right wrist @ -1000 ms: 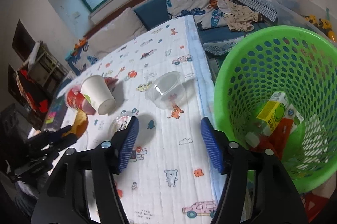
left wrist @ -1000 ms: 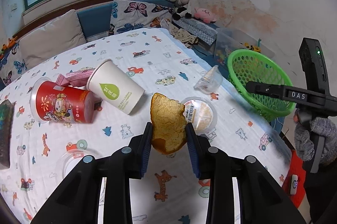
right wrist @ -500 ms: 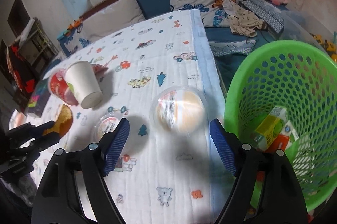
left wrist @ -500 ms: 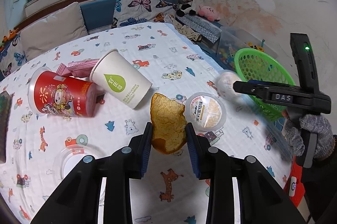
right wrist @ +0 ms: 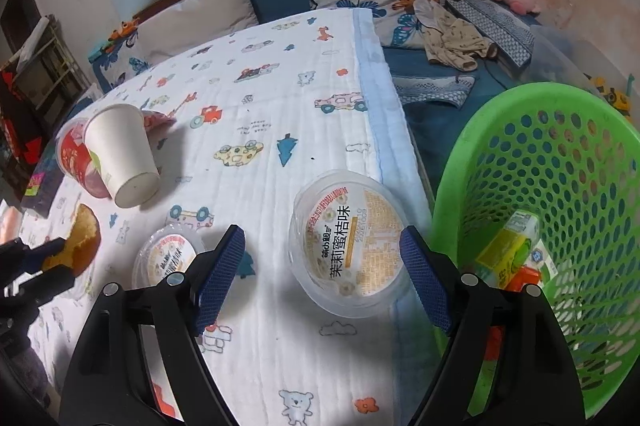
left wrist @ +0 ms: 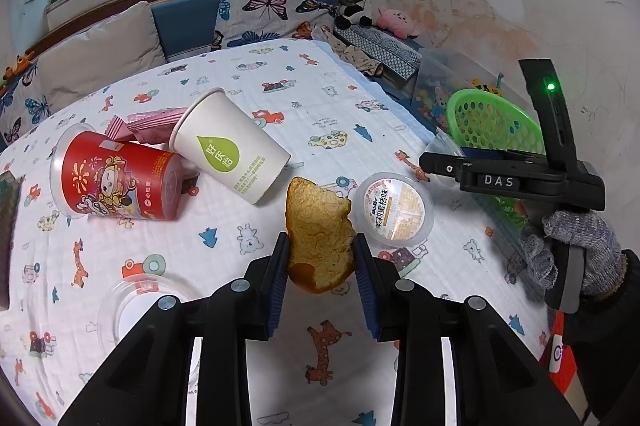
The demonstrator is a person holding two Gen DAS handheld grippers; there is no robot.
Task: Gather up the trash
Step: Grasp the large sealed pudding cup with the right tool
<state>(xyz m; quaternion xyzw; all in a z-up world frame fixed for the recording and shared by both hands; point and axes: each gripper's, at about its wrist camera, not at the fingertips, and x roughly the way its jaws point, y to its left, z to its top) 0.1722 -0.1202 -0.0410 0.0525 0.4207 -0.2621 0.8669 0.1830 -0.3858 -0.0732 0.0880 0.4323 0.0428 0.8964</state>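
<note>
Pinching orange peel (left wrist: 320,240), the left hand-held gripper (left wrist: 320,268) faces the gaping, empty, "DAS"-marked right hand-held gripper (right wrist: 322,276).

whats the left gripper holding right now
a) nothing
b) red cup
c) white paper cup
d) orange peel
d: the left gripper is shut on the orange peel, which sits pinched between its blue pads, while the white paper cup and red cup lie on the table.

green basket (right wrist: 532,161) walls off the tablecloth (right wrist: 280,129) edge rightward.
</note>
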